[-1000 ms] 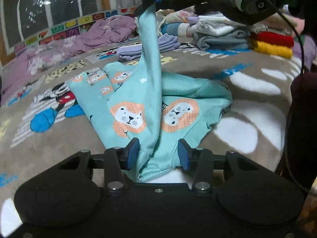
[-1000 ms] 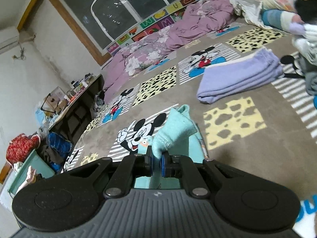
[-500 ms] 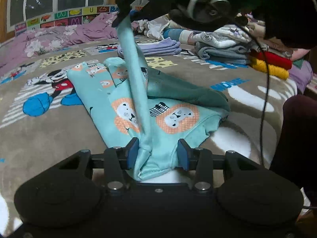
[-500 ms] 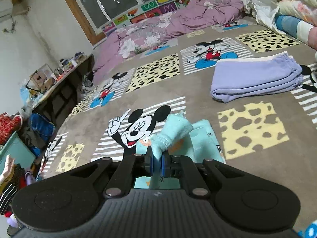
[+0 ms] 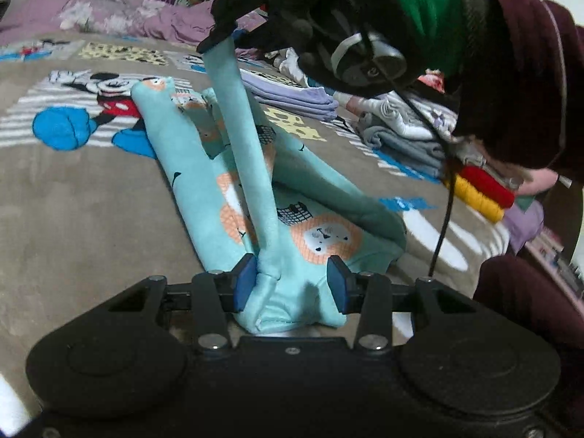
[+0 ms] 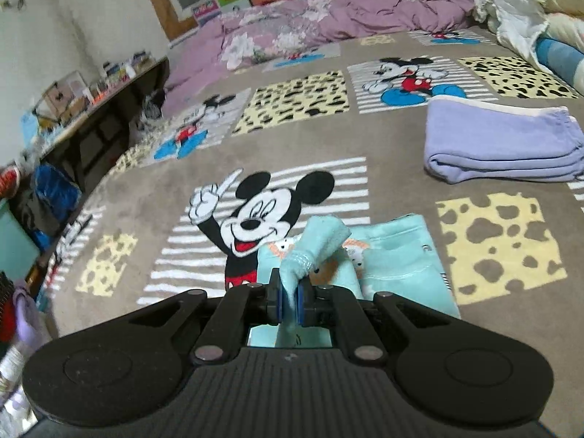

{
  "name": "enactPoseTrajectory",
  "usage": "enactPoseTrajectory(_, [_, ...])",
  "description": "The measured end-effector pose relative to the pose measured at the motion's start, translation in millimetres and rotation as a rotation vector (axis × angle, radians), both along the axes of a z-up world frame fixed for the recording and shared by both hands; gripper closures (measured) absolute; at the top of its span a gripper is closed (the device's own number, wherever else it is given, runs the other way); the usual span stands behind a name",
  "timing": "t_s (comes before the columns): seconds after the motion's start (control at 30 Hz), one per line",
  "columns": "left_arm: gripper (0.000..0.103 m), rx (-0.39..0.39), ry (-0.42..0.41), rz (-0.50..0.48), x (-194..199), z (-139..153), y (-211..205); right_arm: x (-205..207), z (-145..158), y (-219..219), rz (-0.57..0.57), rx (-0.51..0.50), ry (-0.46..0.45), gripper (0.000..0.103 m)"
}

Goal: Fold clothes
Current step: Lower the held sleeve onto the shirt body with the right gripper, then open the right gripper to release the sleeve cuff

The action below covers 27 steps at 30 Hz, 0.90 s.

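Teal pyjama trousers with orange lion prints (image 5: pixel 321 233) lie on the Mickey Mouse blanket (image 5: pixel 73 197). My left gripper (image 5: pixel 290 281) is shut on the bunched near end of them, with fabric filling the gap between its blue pads. One leg (image 5: pixel 244 138) rises as a taut strip to my right gripper (image 5: pixel 219 38), held high by a black-gloved hand. In the right wrist view the right gripper (image 6: pixel 288 301) is shut on that leg's cuff (image 6: pixel 314 244), and the rest of the trousers (image 6: pixel 398 259) lies below it.
A folded lilac garment (image 6: pixel 503 142) lies to the right, beyond the trousers. Stacked folded clothes (image 5: pixel 412 135) and red and yellow rolls (image 5: pixel 481 189) sit at the right edge. A purple quilt (image 6: pixel 328 18) lies at the back. A cluttered shelf (image 6: pixel 91 102) stands left. A cable (image 5: pixel 445 211) hangs down.
The right gripper has carried the cuff sideways over the blanket, so the leg now slants more. The left gripper has rolled and shifted a little while keeping its hold.
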<state>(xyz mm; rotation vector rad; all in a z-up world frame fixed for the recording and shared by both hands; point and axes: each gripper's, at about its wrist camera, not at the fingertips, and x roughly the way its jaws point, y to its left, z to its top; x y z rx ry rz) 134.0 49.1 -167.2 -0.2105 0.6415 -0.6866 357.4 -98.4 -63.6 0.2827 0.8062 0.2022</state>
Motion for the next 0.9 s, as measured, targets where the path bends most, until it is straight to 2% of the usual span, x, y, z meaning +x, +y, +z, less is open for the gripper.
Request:
enactPoseTrajectory(0.17, [0.063, -0.045, 0.034, 0.000, 4.6, 0.4, 6.4, 17.3, -16.0, 20.1, 0.011, -0.063, 0.052, 0.094])
enactPoseTrajectory(0.43, [0.062, -0.091, 0.068, 0.011, 11.2, -0.9, 13.4, 38.2, -44.2, 36.4, 0.001, -0.093, 0.125, 0.093])
enactPoseTrajectory(0.53, [0.062, -0.114, 0.088, 0.014, 15.0, -1.9, 16.9, 43.8, -46.9, 41.1, 0.011, -0.088, 0.142, 0.086])
enactPoseTrajectory(0.6, [0.062, -0.130, 0.101, 0.016, 18.0, -2.5, 19.5, 46.4, -41.4, 36.8, 0.011, -0.031, 0.126, 0.072])
enactPoseTrajectory(0.73, [0.062, -0.153, 0.119, 0.025, 21.5, -2.8, 22.9, 42.1, -18.0, 19.7, 0.019, 0.038, 0.046, 0.067])
enactPoseTrajectory(0.83, [0.062, -0.165, 0.125, 0.041, 22.6, -1.9, 25.2, 40.2, -5.9, -4.1, 0.023, 0.018, -0.002, 0.065])
enactPoseTrajectory(0.9, [0.062, -0.163, 0.124, 0.055, 23.2, -1.1, 24.2, 39.1, -9.7, -17.9, 0.052, -0.002, 0.006, 0.065])
